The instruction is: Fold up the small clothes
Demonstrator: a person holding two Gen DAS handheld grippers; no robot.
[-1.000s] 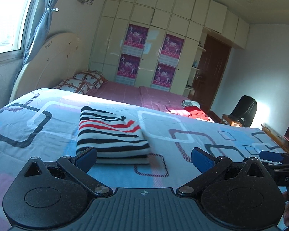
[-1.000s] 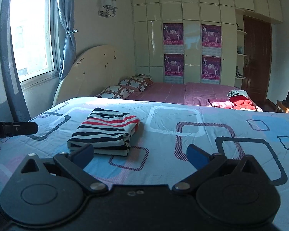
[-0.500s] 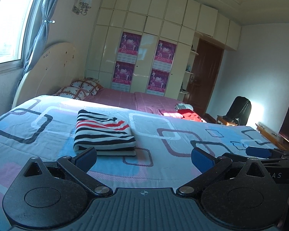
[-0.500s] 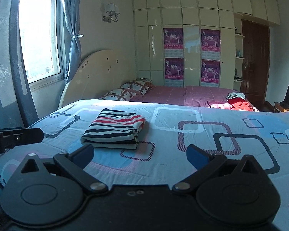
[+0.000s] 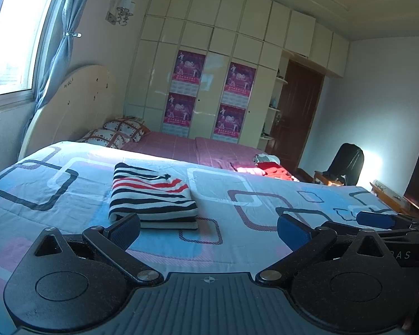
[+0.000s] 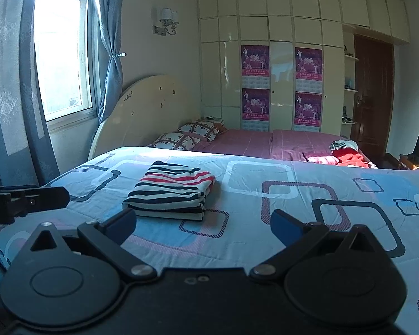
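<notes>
In the left wrist view, far off to the left of the jaws, a window with a blue curtain lights the room, and a rounded cream headboard stands beyond the bed. The left gripper hangs over the near edge of the patterned blue sheet with its jaws spread wide and nothing between them. The folded striped garment lies flat on the sheet just ahead of the left blue pad, apart from it, its neat stacked edge facing the camera. Ahead and right of the jaws, well apart, a small heap of red and white clothes sits on the pink sheet, with a cream wardrobe carrying purple posters behind it. At the far right of the jaws the right gripper shows a blue fingertip. In the right wrist view, the dark body of the left gripper pokes in at the left edge. The right gripper also has its jaws wide apart and empty, above the sheet. The striped garment rests ahead of the left pad, slightly left of the middle of the gap, not touched. The red heap lies far ahead to the right, near a dark door.
</notes>
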